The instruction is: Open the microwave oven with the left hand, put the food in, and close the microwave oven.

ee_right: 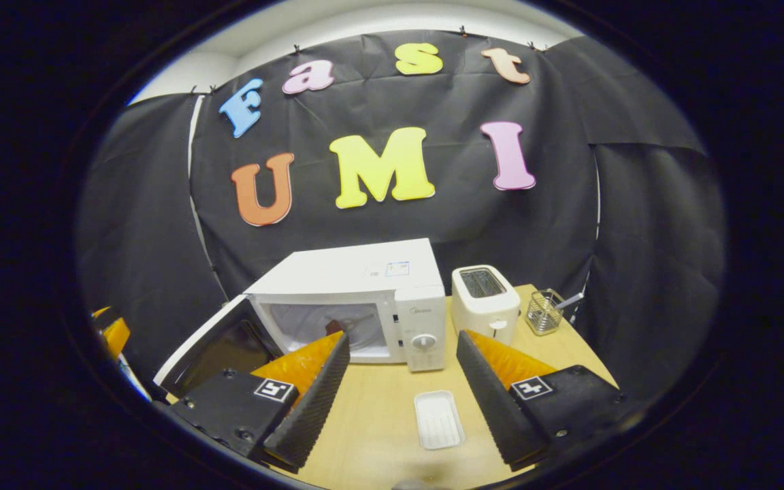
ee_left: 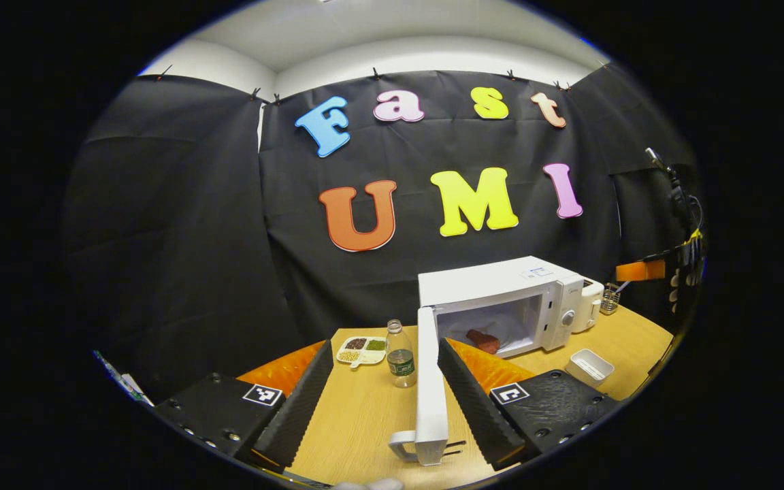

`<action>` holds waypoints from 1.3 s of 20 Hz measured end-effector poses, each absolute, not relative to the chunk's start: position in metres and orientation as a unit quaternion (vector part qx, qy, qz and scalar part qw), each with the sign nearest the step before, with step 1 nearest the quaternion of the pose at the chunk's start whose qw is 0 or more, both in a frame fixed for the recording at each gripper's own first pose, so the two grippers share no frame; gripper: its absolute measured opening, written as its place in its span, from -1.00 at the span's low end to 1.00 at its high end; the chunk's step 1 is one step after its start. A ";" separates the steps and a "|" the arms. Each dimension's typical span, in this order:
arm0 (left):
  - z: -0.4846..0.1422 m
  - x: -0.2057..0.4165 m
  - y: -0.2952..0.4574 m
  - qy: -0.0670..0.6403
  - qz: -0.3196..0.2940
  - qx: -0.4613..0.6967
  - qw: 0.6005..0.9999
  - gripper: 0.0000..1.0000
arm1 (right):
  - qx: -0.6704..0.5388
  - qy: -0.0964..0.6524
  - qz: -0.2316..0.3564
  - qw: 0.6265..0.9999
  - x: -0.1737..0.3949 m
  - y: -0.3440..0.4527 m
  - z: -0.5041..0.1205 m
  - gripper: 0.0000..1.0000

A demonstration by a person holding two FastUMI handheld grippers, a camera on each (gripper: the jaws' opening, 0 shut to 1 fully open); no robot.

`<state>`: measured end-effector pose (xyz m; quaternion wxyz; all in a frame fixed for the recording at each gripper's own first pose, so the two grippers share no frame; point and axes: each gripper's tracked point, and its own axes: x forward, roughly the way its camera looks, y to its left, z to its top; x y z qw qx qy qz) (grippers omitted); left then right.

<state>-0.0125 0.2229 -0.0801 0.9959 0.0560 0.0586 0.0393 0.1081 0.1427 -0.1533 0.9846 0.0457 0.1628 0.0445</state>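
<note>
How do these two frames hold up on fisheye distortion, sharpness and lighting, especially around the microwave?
Left gripper view: strong barrel bend; the microwave door looks stretched toward the lens, the cavity is bright, and the food stays readable. Right gripper view: the microwave and toaster are sharp and evenly lit, while the table curves at the rim.

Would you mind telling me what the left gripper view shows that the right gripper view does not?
Left gripper view alone: a bottle and a divided snack plate on the table, plus the door's handle edge-on. Right gripper view alone: the toaster's top slots and the door's inner face. Both: the open microwave with food inside, a white tray, a wire holder.
</note>
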 end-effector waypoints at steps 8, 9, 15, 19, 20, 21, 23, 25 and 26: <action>-0.121 -0.016 0.253 0.075 0.061 0.018 0.995 0.48 | 0.030 0.169 0.021 0.985 0.083 0.116 -0.129 1.00; -0.128 -0.015 0.254 0.081 0.058 0.014 0.995 0.38 | 0.027 0.168 0.023 0.985 0.081 0.117 -0.127 1.00; -0.158 -0.015 0.270 0.086 0.062 0.002 0.994 -1.00 | 0.023 0.169 0.031 0.985 0.070 0.116 -0.122 1.00; -0.188 -0.017 0.278 0.106 0.052 0.000 0.993 -1.00 | 0.032 0.183 0.027 0.982 0.064 0.110 -0.129 1.00; -0.196 -0.017 0.276 0.112 0.049 -0.001 0.993 -1.00 | 0.033 0.185 0.027 0.982 0.064 0.108 -0.130 1.00; -0.204 -0.016 0.274 0.118 0.046 0.000 0.992 -1.00 | 0.035 0.188 0.026 0.981 0.064 0.107 -0.133 1.00; -0.214 -0.013 0.265 0.125 0.034 -0.006 0.992 -1.00 | 0.038 0.194 0.026 0.980 0.061 0.106 -0.135 1.00; -0.220 -0.010 0.253 0.132 0.019 -0.009 0.991 -1.00 | 0.036 0.198 0.024 0.979 0.059 0.103 -0.138 1.00; -0.221 -0.010 0.251 0.135 0.020 -0.004 0.991 -0.81 | 0.035 0.201 0.023 0.979 0.057 0.101 -0.139 1.00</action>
